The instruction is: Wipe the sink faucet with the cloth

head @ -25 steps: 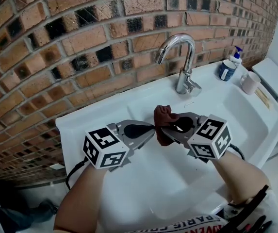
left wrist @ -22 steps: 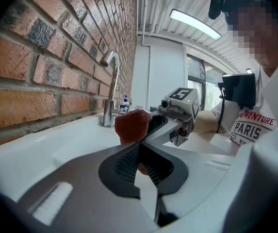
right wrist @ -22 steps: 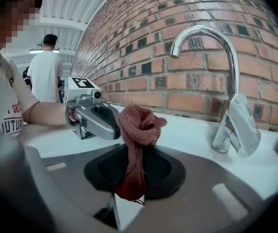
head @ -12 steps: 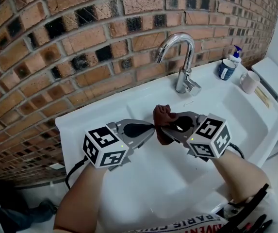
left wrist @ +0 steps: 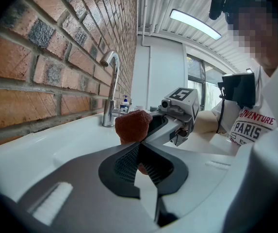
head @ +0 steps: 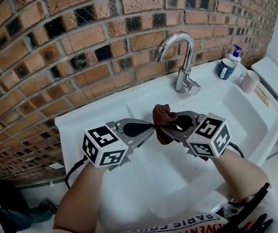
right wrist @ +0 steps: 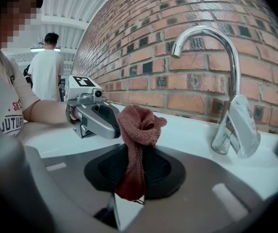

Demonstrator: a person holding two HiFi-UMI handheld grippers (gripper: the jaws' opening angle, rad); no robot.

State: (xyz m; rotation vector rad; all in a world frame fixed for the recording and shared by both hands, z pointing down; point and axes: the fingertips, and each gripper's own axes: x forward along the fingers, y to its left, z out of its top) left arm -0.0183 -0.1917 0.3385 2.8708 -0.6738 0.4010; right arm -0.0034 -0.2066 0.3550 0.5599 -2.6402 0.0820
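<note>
A reddish-brown cloth (head: 164,116) hangs bunched over the white sink (head: 95,118), between my two grippers. My right gripper (head: 167,130) is shut on the cloth (right wrist: 139,127), which sticks up past its jaws and droops through them. From the left, my left gripper (head: 152,127) meets the cloth (left wrist: 134,125) with its jaws closed, a bit of red showing between them. The chrome faucet (head: 183,57) stands behind, a short way beyond both grippers, untouched; it is right of the cloth in the right gripper view (right wrist: 228,81).
A brick wall (head: 80,38) backs the sink. On the ledge right of the faucet stand a blue mug (head: 225,70), a soap bottle (head: 235,56) and a pale mug (head: 249,82). A person (right wrist: 45,67) stands far off.
Almost nothing: both grippers hold their places, and the top of the cloth has shifted very slightly up and left.
</note>
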